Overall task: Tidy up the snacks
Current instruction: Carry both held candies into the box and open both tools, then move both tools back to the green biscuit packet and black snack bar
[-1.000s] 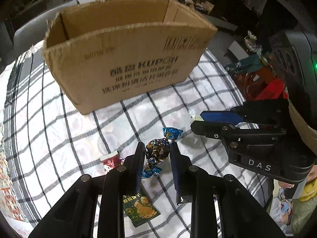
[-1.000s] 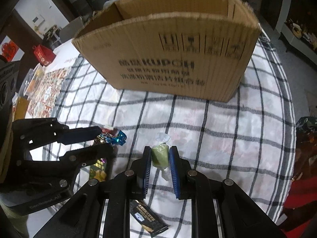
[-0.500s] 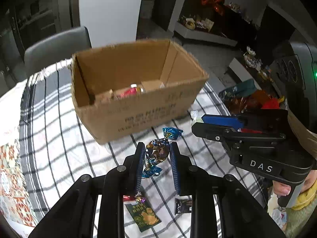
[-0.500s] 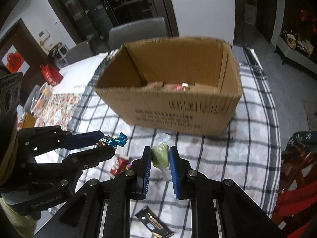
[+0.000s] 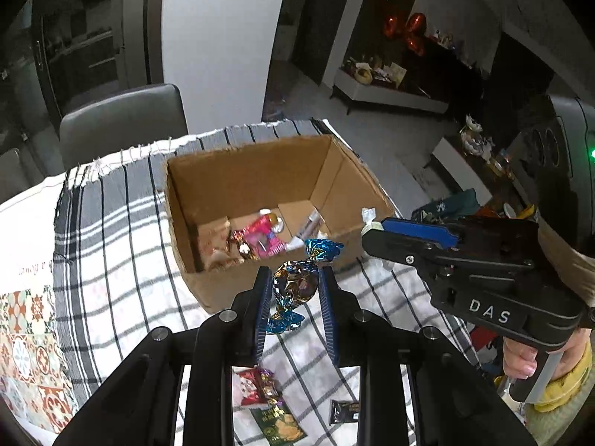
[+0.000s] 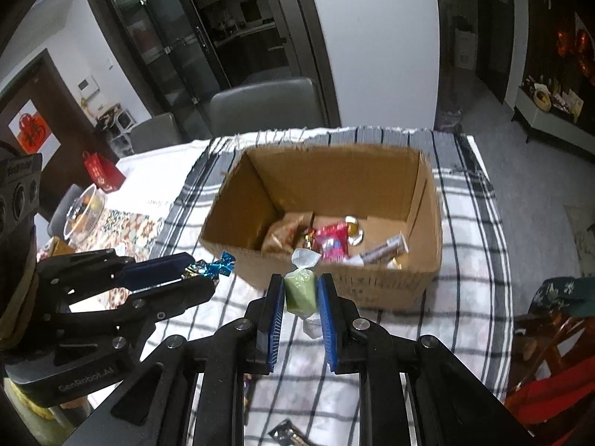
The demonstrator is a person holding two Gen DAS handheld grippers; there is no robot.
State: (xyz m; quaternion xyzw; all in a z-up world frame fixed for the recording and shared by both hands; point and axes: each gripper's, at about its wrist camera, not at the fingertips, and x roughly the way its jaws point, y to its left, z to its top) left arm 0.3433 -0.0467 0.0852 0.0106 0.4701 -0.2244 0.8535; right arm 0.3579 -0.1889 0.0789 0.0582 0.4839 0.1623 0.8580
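Above the box [image 6: 409, 286], both claws grip candies; leftover packets, seemingly three, show leftward only.

Dim indoor light, fisheye-warped edges

A white wall [image 6: 375, 37] stands behind a grey chair [image 6: 264, 106] at the table's far edge. Dark glass cabinet doors [image 6: 186, 37] are left of it. The floor [image 5: 372, 122] is grey, with a low white shelf unit [image 5: 390, 93] at the right.
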